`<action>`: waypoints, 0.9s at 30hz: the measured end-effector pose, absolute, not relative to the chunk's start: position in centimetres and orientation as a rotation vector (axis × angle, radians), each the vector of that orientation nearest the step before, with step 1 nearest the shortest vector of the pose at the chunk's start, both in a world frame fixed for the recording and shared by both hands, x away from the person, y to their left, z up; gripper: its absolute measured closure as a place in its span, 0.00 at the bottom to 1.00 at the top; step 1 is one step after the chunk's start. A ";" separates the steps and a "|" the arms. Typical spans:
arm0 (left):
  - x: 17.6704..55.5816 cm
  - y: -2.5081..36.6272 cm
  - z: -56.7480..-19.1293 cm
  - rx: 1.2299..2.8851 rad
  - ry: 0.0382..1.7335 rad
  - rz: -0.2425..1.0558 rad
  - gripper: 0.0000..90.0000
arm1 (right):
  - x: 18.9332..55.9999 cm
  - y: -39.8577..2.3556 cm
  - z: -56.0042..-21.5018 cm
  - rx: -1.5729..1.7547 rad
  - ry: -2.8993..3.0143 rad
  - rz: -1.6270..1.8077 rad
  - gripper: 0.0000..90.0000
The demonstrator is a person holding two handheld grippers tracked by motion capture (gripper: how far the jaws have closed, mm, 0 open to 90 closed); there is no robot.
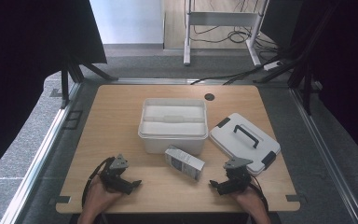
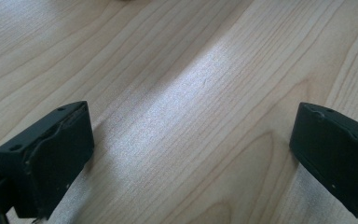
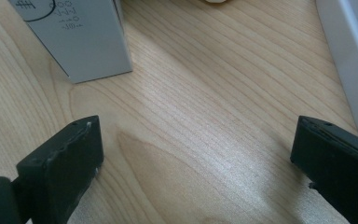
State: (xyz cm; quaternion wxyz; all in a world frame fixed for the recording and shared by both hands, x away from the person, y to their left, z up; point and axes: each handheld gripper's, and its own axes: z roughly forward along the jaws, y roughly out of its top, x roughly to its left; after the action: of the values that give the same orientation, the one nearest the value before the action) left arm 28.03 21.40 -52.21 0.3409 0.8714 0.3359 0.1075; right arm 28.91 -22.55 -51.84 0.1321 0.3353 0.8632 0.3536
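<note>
Wooden table (image 1: 121,135) carries a white bin (image 1: 173,124), a small box (image 1: 184,163) just before it and a lid (image 1: 244,142) at right. Left gripper (image 1: 129,183) and right gripper (image 1: 216,185) rest low with jaws spread wide, gripping nothing; the box's print is cut off in the right gripper view.

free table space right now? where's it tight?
Bare wood: the whole strip left of the white bin, and the near edge between the left hand-held gripper and right hand-held gripper. Crowded: the small carton sits close against the bin's front, with the lid filling the right side.
</note>
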 end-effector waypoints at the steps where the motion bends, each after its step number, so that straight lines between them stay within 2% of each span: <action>1: 28.0 21.4 -52.2 2.267 0.874 0.280 0.00 | 28.9 -22.6 -51.8 0.973 2.506 1.028 0.03; 7: 28.0 21.4 -52.2 2.267 0.874 0.279 0.00 | 28.9 -22.8 -51.4 0.978 2.538 1.027 0.07; 27: 28.0 21.4 -52.2 2.267 0.874 0.280 0.00 | 29.7 -20.4 -47.2 0.866 2.688 0.948 0.08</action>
State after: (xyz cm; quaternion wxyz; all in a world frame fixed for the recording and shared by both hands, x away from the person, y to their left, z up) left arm 28.04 21.41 -52.21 0.3409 0.8714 0.3360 0.1077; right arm 29.66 -20.43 -47.20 0.0814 0.2897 0.8994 0.3171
